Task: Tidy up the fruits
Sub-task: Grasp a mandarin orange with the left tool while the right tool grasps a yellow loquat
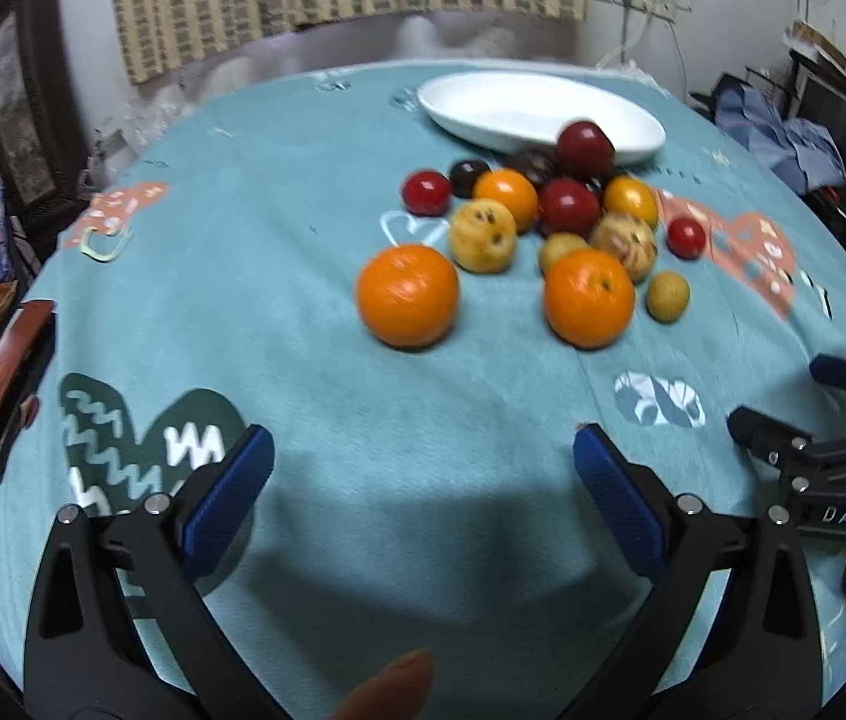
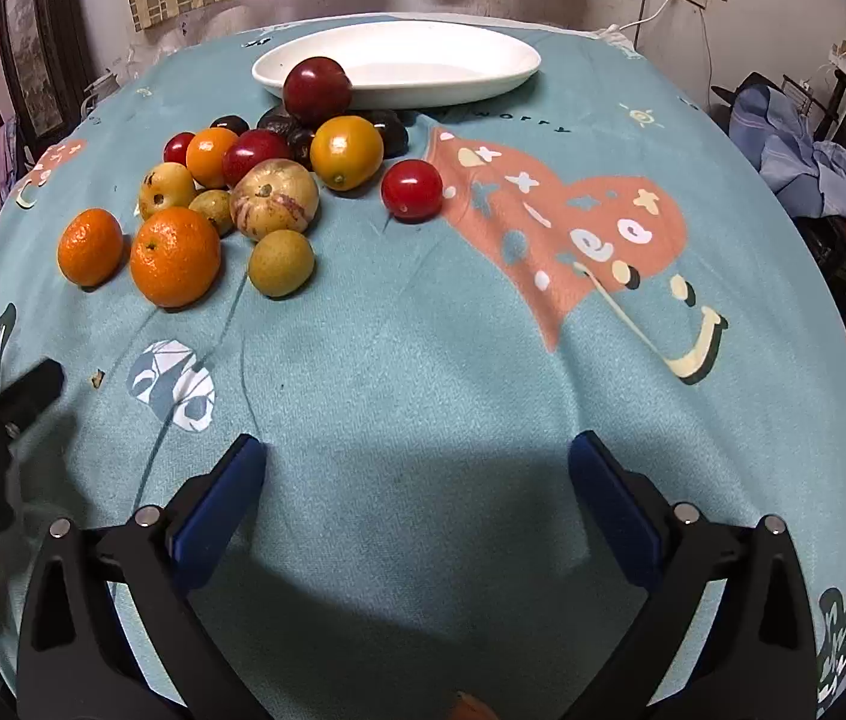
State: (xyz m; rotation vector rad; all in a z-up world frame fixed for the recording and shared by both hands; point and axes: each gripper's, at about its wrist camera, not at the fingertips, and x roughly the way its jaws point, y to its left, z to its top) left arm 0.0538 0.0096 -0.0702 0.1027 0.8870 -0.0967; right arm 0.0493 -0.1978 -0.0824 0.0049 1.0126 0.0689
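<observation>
Both claws, left claw [image 1: 423, 468] and right claw [image 2: 417, 468], gaped wide and empty; piled fruits [image 2: 273, 198] ahead risked rolling if nudged.

Bare teal patterned tabletop [image 2: 423, 372] lies ahead of both grippers; the heap of mixed round fruits [image 2: 255, 180] crowds the near edge of the white oval plate [image 2: 423, 54], right end clear.

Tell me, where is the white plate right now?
The white plate sits empty at the table's far edge, just behind the fruit pile; one dark red plum touches its rim.
</observation>
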